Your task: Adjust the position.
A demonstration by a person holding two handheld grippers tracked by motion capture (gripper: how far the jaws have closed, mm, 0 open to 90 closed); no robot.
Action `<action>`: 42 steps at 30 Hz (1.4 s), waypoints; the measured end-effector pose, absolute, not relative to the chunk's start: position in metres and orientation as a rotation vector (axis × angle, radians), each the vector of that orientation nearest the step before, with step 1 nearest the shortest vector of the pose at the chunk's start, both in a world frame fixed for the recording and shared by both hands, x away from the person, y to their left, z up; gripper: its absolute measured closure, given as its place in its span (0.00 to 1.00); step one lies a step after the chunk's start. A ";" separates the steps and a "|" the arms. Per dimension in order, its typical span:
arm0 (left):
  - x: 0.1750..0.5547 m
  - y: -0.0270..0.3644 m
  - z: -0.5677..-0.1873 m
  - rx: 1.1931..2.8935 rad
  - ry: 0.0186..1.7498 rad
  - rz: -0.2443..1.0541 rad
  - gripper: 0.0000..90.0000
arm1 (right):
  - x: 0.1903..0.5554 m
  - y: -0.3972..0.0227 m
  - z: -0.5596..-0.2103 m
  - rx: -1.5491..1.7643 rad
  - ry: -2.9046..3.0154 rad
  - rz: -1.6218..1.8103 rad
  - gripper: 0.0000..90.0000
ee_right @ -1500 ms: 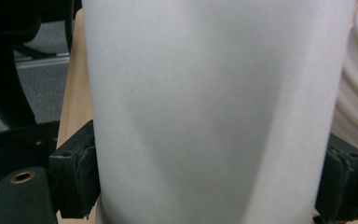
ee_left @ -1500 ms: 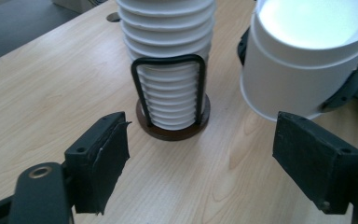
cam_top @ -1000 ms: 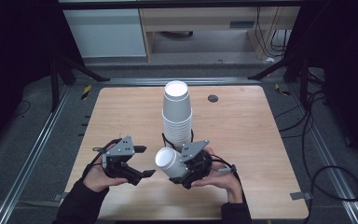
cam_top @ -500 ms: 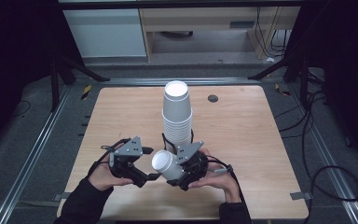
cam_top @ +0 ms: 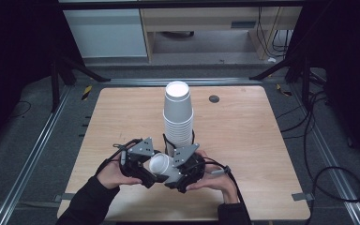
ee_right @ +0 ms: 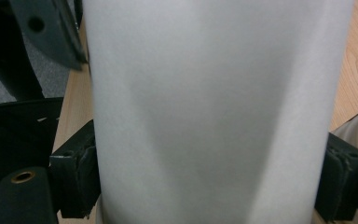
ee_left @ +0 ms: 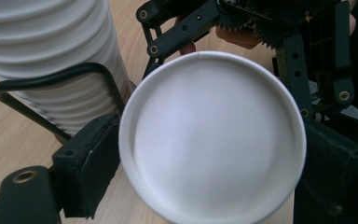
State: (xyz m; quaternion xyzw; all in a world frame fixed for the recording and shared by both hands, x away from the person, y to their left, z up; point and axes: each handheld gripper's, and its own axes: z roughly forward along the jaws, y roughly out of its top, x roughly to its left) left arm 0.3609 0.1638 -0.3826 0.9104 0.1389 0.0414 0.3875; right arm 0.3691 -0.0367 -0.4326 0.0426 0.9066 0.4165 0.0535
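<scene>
A tall stack of upturned white paper cups (cam_top: 178, 115) (ee_left: 51, 70) stands at the table's middle. Just in front of it a single white paper cup (cam_top: 158, 165) (ee_right: 214, 112) lies sideways above the table, with my right gripper (cam_top: 167, 171) (ee_right: 207, 186) shut across its wall. The cup's round base (ee_left: 214, 135) faces my left gripper (cam_top: 151, 175) (ee_left: 212, 186), which is open with a jaw on each side of that base, very close to it. The right gripper's black linkage (ee_left: 284, 28) shows behind the cup in the left gripper view.
The wooden table (cam_top: 243, 140) has a small black round grommet (cam_top: 214, 98) behind and to the right of the stack. Metal rails (cam_top: 37, 150) run along both sides of the table. Cables (cam_top: 328, 178) lie on the floor at the right.
My left gripper has moved right until its jaws flank the cup's base. The right gripper has brought the cup slightly left and nearer the front edge.
</scene>
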 end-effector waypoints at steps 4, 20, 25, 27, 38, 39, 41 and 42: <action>0.361 0.162 -0.384 2.330 0.349 0.104 0.15 | 0.369 -0.034 -0.433 0.128 2.758 1.260 0.16; 0.361 0.160 -0.384 2.348 0.362 0.079 0.22 | 0.369 -0.032 -0.432 0.123 2.751 1.270 0.16; 0.360 0.161 -0.383 2.354 0.357 0.091 0.22 | 0.369 -0.030 -0.433 0.113 2.742 1.275 0.15; 0.360 0.161 -0.383 2.350 0.359 0.090 0.22 | 0.369 -0.030 -0.433 0.112 2.738 1.279 0.14; 0.360 0.165 -0.380 2.342 0.358 0.125 0.24 | 0.368 -0.036 -0.425 0.187 2.672 1.361 0.07; 0.360 0.166 -0.380 2.335 0.355 0.124 0.24 | 0.368 -0.036 -0.425 0.187 2.672 1.361 0.07; 0.360 0.168 -0.379 2.336 0.354 0.128 0.24 | 0.367 -0.039 -0.423 0.190 2.659 1.369 0.07; 0.360 0.169 -0.378 2.336 0.352 0.134 0.24 | 0.367 -0.042 -0.422 0.207 2.650 1.375 0.07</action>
